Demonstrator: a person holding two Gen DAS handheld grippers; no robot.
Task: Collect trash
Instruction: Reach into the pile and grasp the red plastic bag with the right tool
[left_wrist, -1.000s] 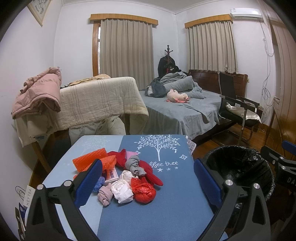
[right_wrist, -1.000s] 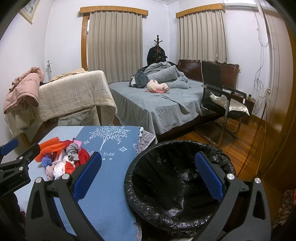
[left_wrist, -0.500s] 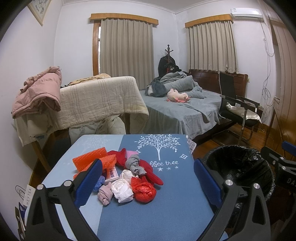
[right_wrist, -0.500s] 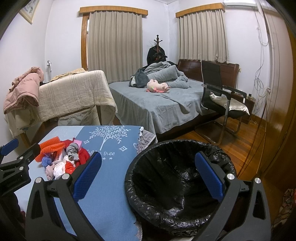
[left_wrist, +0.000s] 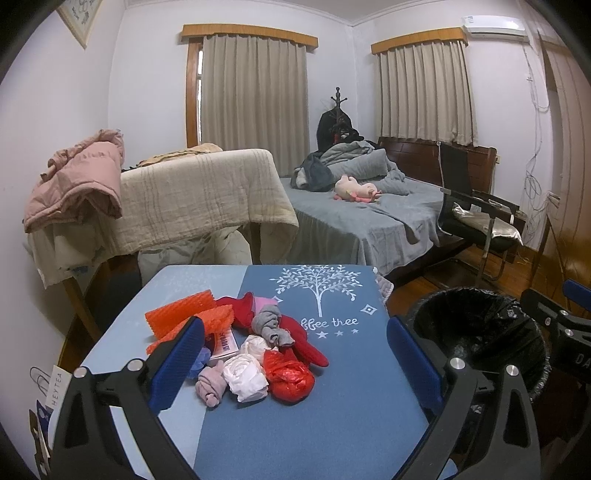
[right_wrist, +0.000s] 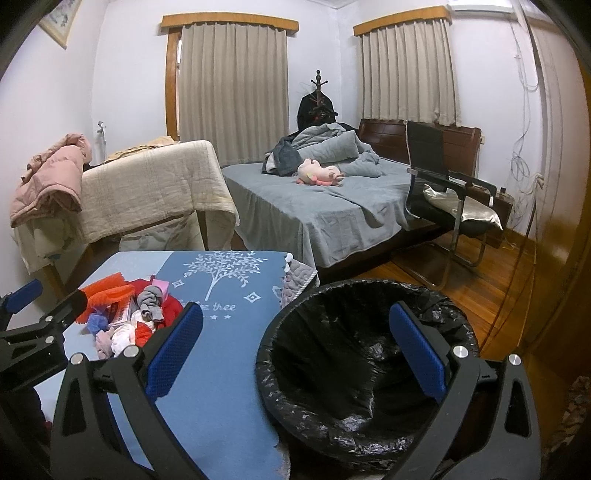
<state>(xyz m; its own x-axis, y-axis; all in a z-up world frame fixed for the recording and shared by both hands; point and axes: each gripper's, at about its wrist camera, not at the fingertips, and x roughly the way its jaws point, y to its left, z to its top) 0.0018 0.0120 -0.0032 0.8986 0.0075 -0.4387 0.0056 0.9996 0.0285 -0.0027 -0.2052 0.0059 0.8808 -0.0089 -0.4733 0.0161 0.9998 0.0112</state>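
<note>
bedroom, blue tablecloth (left_wrist: 332, 424), trash pile (left_wrist: 255, 347)

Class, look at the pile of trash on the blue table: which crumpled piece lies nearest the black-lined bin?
The shiny red plastic bag, at the pile's bin-side front corner. The white bag and pink wad lie beyond it, farther from the bin.

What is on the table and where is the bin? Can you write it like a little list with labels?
table: blue mat with a white tree print
pile: crumpled trash on the mat, left of middle
pile colours: orange, red, grey, white, pink
bin: black-lined bin on the floor, right of the table
bin contents: looks empty
left gripper: open, holding nothing, facing the pile
right gripper: open, holding nothing, over the bin
</note>
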